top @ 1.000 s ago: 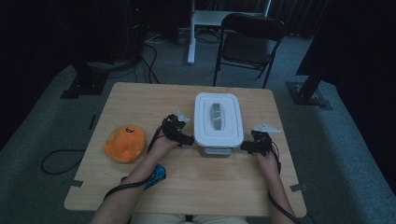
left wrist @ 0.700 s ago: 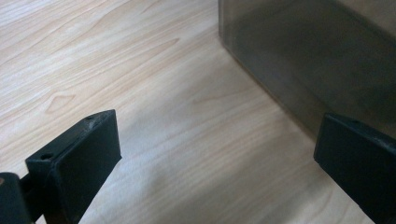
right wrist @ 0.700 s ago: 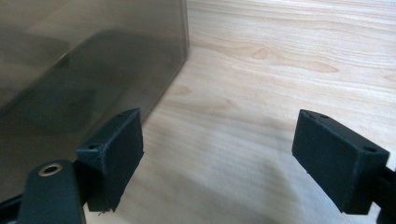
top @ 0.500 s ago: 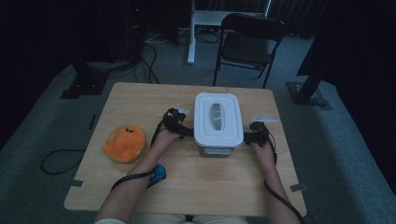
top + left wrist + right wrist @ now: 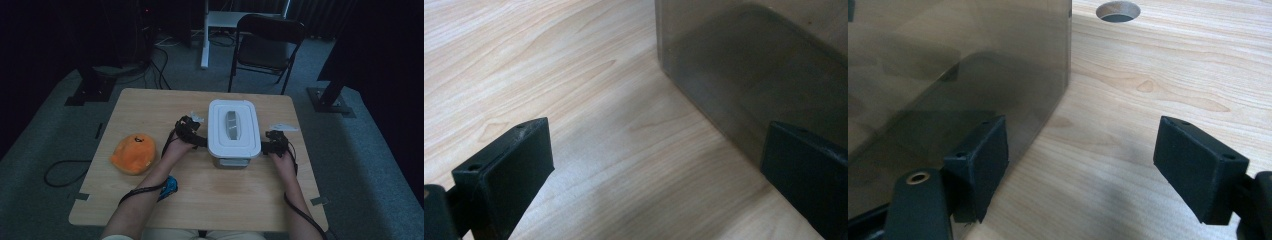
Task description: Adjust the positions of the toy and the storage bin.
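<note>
Box [image 5: 234, 134]: lidded white-topped container, smoky walls; table centre, between both grippers.
Contents: not discernible through tinted walls.
Left gripper [image 5: 200, 140]: at box's 9 o'clock; jaws wide apart, one beside the wall, holding nothing.
Right gripper [image 5: 263, 148]: at box's 3 o'clock; jaws apart, just been closing, nothing held.
Table [image 5: 150, 105]: pale wood; orange plush toy [image 5: 133, 153] at 9 o'clock.
Room: dark; chair [image 5: 267, 47] at 12 o'clock.
</note>
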`<state>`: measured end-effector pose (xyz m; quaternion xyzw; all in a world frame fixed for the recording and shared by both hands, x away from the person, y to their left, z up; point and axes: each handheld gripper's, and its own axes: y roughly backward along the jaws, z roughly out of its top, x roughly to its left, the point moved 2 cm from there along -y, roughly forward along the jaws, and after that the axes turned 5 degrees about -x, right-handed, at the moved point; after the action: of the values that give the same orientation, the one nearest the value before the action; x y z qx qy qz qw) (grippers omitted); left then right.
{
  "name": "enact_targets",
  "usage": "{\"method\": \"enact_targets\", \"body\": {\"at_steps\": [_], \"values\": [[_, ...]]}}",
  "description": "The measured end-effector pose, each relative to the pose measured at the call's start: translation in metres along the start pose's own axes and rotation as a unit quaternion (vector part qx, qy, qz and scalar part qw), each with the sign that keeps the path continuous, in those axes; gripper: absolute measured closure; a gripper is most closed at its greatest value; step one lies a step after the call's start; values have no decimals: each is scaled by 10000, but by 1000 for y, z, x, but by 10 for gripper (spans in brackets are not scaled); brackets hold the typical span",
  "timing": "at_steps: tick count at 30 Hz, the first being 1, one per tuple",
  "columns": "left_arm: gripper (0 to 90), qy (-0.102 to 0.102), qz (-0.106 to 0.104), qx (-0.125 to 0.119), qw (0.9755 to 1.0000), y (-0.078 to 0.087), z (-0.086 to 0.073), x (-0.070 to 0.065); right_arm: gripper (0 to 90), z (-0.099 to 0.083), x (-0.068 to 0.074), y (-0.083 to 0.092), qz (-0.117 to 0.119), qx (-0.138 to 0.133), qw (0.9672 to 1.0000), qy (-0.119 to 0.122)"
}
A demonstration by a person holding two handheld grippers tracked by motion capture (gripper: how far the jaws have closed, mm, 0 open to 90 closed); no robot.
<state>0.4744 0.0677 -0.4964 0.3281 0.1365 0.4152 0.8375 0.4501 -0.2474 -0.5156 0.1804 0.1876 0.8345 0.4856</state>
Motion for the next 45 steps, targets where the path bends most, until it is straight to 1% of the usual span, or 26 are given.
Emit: {"method": "enact_targets", "body": {"at_steps": [7,12,18,20,22,24,28,29,30,33,35,39,43,45], "values": [[14,-166,-17,37,9999,7,-1,-8,231,-4,4,8,47,-11,10000,34],[14,-271,-62,55,9996,15,-4,-14,236,-8,9,14,57,-5,9999,142],[14,-405,-55,0,9992,24,-5,-19,237,-13,16,25,122,4,9996,248],[14,-397,-61,-25,9992,26,-6,-21,239,-15,18,28,140,-10,9995,275],[14,-443,-60,-40,9990,28,-7,-23,240,-17,20,31,146,-18,9995,293],[14,-410,-92,-64,9991,30,-8,-25,241,-19,22,33,155,-20,9994,309],[14,-438,-103,-122,9989,36,-11,-28,243,-23,25,38,172,16,9990,402],[14,-438,-103,-122,9989,36,-11,-28,243,-24,27,40,162,21,9988,457],[14,-483,-108,-101,9987,38,-12,-30,243,-24,28,41,178,27,9988,460],[14,-511,-106,-83,9986,40,-15,-32,243,-26,30,45,209,32,9984,518],[14,-545,-90,-85,9984,41,-17,-34,243,-27,32,47,254,31,9984,507],[14,-521,-149,-98,9985,46,-22,-37,243,-29,34,51,281,35,9981,549],[14,-612,-187,-129,9979,51,-25,-43,243,-32,35,54,284,20,9980,566],[14,-698,-193,-108,9973,54,-26,-46,244,-33,36,57,279,-6,9980,573]]}}
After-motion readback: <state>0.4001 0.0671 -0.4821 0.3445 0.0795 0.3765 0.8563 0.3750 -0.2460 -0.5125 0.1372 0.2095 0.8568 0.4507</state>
